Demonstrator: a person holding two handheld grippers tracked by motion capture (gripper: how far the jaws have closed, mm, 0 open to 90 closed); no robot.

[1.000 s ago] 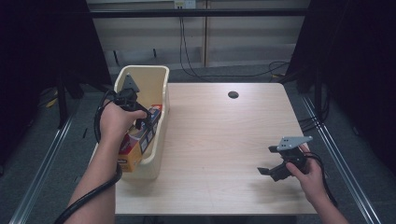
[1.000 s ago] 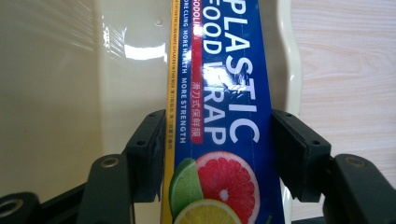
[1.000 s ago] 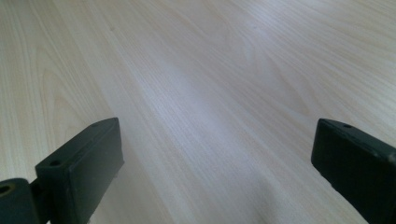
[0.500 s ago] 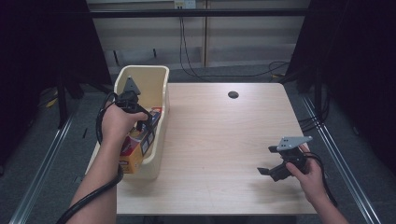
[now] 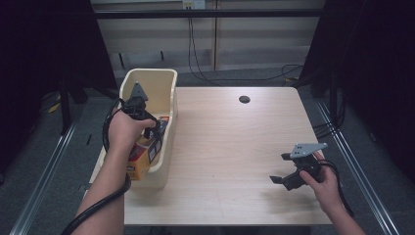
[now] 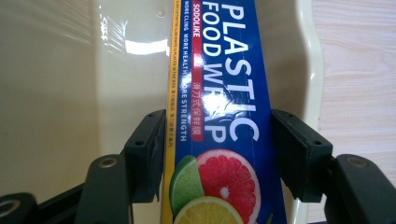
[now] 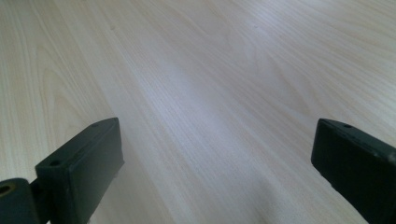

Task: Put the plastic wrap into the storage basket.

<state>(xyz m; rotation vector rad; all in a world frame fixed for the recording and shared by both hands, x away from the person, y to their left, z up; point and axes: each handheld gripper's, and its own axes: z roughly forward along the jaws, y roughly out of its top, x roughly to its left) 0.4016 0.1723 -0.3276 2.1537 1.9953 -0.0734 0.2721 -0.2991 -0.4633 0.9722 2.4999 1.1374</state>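
Note:
A long blue and yellow plastic wrap box [image 6: 224, 84] printed with citrus slices lies inside a cream plastic bin [image 6: 60, 93]. My left gripper [image 6: 218, 154] is shut on the box, one black pad on each long side. From above, the left gripper [image 5: 151, 134] reaches down into the bin [image 5: 166, 78] at the table's left edge, and the box [image 5: 139, 164] shows under the hand. My right gripper [image 5: 281, 168] stands open near the table's front right, a little above the wood. Its jaws [image 7: 215, 168] are spread wide with nothing between them.
The bin hangs partly over the left edge of the light wooden table [image 5: 230, 147]. A round cable hole [image 5: 244, 99] sits near the table's far edge. Cables trail on the floor behind, and metal rails run along both sides.

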